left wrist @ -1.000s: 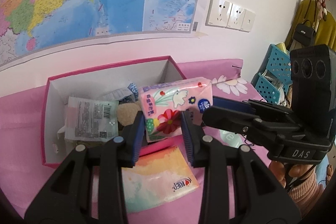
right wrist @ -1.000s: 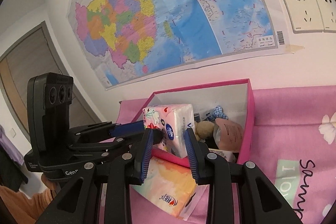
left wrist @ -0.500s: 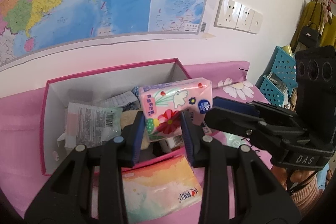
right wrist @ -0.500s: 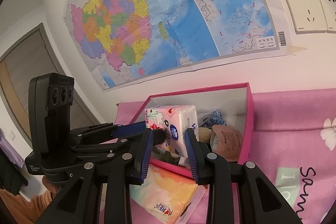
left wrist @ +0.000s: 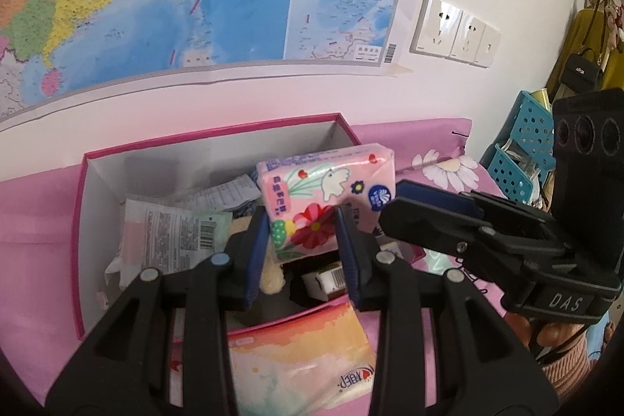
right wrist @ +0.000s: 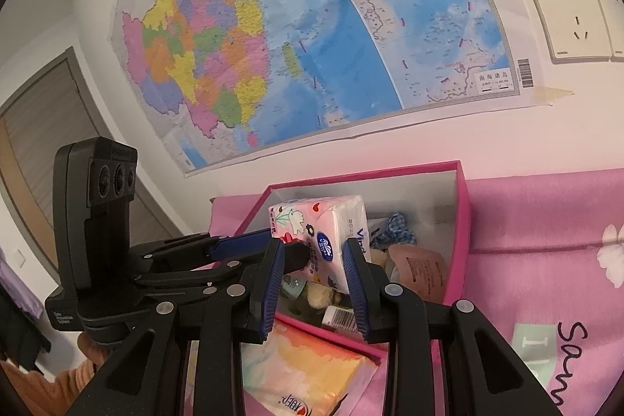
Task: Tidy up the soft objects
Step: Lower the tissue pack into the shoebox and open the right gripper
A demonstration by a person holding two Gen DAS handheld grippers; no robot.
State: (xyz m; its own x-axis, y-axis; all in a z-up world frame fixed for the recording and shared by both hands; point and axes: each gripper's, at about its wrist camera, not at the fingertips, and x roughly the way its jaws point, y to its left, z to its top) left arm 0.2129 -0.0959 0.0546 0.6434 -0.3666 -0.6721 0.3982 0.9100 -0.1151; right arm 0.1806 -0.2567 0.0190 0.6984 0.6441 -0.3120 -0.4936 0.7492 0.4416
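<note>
Since a second ago, more of the pink box's [left wrist: 84,240] interior is revealed beneath the floral tissue pack [left wrist: 323,197]. It is clamped by the left gripper [left wrist: 302,248] and right gripper [right wrist: 314,279] together, held over the box, seemingly for a steady drop-in.

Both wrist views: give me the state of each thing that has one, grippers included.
Floral tissue pack: held up over the box by both grippers.
Left gripper: shut on the pack.
Right gripper: shut on the pack.
Pink box: open, partly filled.
Pastel tissue pack: lying outside the box, against its near wall.
</note>
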